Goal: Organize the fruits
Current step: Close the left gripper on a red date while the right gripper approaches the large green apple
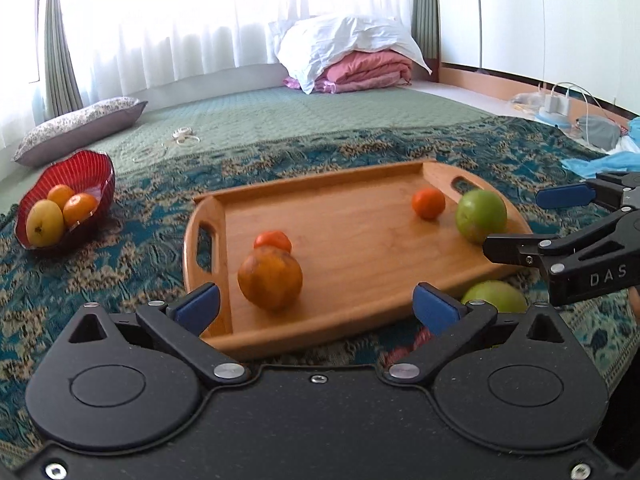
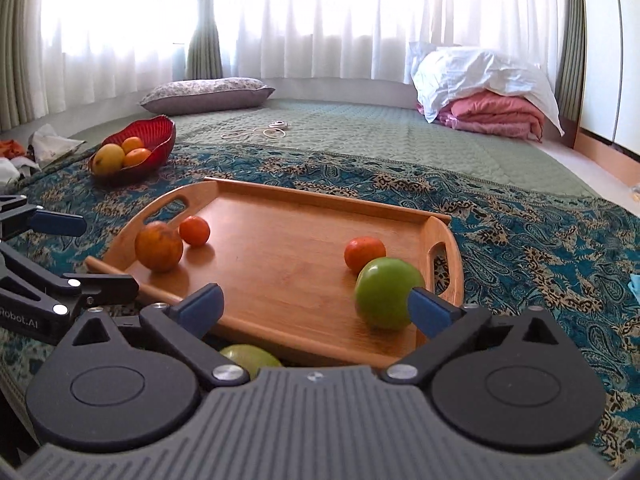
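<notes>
Both grippers stood wide open and empty: the left gripper [image 1: 316, 304] low in its frame, the right gripper [image 2: 316, 306] likewise. At frame centre, the wooden tray [image 1: 360, 240] held a large orange [image 1: 270, 278], two tangerines and a green apple [image 1: 480, 216]. The red bowl [image 1: 92, 176] (already holding three fruits) sat at left.
</notes>
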The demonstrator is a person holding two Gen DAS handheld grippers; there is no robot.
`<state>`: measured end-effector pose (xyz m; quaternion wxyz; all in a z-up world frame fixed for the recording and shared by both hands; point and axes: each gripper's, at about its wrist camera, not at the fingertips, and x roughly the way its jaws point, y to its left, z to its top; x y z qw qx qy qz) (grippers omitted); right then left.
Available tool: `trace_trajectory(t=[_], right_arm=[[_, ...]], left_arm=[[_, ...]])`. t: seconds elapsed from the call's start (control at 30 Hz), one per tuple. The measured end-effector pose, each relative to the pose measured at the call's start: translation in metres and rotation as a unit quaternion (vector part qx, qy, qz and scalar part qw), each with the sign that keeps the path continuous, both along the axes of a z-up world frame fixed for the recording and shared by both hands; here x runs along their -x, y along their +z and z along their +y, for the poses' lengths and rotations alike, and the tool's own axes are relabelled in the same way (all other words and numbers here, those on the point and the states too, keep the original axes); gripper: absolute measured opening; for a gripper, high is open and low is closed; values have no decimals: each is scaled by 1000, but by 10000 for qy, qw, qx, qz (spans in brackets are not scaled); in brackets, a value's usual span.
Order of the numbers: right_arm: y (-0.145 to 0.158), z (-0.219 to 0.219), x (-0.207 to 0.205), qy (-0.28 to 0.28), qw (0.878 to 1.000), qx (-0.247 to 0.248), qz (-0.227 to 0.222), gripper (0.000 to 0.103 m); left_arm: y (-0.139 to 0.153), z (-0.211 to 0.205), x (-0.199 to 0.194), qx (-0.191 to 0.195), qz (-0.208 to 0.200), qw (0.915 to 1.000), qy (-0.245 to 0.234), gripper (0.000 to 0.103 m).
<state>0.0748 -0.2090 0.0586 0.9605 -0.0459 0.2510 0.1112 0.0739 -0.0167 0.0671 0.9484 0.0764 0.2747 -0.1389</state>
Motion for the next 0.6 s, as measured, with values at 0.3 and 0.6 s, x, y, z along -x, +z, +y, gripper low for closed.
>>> trace_trajectory(t=[0.3, 0.6], right_arm=[[-20, 16, 25, 193, 9985, 493, -139, 103], [-35, 35, 40, 269, 9930, 1078, -403, 103]], left_arm=[[-20, 1, 11, -37, 176, 9998, 3, 103], [-34, 1, 16, -19, 301, 9995, 21, 103]])
